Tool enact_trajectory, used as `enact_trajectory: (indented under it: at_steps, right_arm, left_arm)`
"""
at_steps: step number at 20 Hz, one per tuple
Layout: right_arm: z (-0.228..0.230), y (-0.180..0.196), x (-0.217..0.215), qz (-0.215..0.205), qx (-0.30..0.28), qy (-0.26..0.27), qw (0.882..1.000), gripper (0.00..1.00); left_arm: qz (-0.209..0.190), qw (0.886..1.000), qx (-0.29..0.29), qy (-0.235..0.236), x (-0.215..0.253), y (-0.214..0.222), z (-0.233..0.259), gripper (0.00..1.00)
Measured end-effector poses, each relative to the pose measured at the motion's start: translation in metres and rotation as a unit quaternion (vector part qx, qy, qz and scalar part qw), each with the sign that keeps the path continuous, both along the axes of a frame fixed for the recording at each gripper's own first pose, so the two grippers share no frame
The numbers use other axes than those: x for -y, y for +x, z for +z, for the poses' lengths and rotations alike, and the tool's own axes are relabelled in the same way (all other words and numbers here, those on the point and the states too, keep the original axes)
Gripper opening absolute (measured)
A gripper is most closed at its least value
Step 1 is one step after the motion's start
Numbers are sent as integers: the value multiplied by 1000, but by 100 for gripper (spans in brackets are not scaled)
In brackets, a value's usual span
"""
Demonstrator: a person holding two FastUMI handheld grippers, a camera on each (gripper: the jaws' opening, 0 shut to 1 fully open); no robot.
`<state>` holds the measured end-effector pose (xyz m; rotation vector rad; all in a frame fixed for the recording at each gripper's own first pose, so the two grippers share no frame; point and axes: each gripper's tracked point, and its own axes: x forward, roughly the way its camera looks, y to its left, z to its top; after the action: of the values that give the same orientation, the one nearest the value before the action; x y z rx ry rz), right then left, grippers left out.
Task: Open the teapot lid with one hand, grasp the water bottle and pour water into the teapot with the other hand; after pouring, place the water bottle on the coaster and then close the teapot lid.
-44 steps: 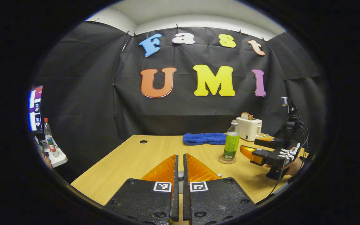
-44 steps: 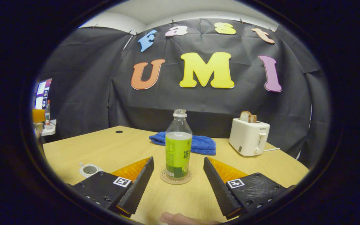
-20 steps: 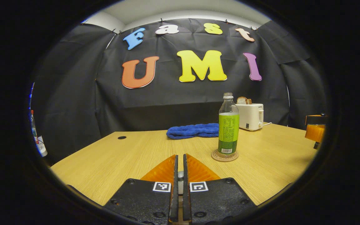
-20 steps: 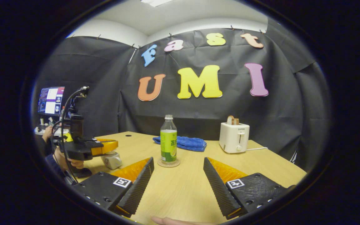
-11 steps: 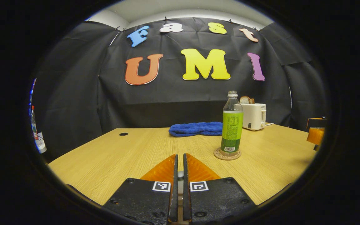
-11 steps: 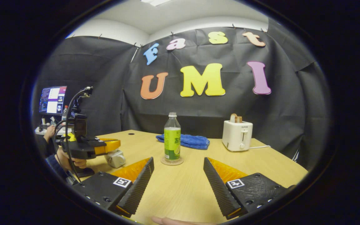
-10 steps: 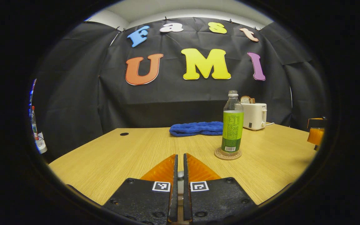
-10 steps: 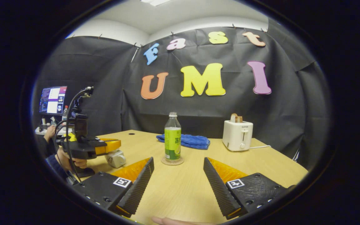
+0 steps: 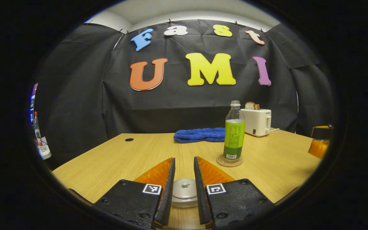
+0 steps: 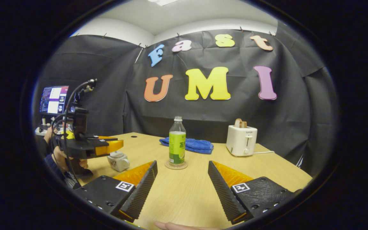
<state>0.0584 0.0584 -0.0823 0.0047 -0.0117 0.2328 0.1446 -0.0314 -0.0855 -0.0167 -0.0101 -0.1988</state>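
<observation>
I had my left gripper (image 9: 184,188) parted by a narrow gap, its fingers standing on either side of the teapot lid (image 9: 184,192) without pressing on it; the pale lid and its small knob sat seated between them, low in the left gripper view. From the right gripper view the teapot (image 10: 118,161) stood on the wooden table (image 10: 187,191) with the lid on it, just under that left gripper (image 10: 115,145) and the hand (image 10: 63,161) that carried it. My right gripper (image 10: 182,182) hung wide apart and empty, well short of the water bottle (image 10: 177,143), which stood upright and uncapped on the coaster (image 10: 176,165) near the middle of the table. A blue towel (image 10: 193,145) lay behind the bottle and a white toaster (image 10: 241,140) stood off to the right, neither of them in my way. As I judged it, the bottle on its coaster and the lid on the pot meant the task was at its very end, the closing of the lid, with my fingers let go of the knob. What the next move called for, I thought, was to draw the left gripper straight up and back, clear of the knob, so as not to catch the lid and tip it off, and to keep the right one clear of the bottle.
</observation>
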Motion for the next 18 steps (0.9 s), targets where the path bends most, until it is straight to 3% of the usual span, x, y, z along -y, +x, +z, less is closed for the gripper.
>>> enact_trajectory:
  at_steps: [7, 10, 14, 18]
  right_arm:
    - [40, -26, -8, -16, 30, -12, 999, 95]
    - [60, -39, 0, -42, 29, -11, 999, 95]
    - [88, -54, 16, -84, 29, -2, 996, 95]
    - [96, -69, 28, -113, 25, 7, 993, 95]
  left_arm:
    - [38, 999, 37, -5, -3, -69, 75, 66]
    - [52, 997, 58, -7, -7, -102, 101, 81]
    - [50, 998, 44, -9, -7, -128, 104, 100]
    - [73, 997, 27, -16, -24, -139, 98, 99]
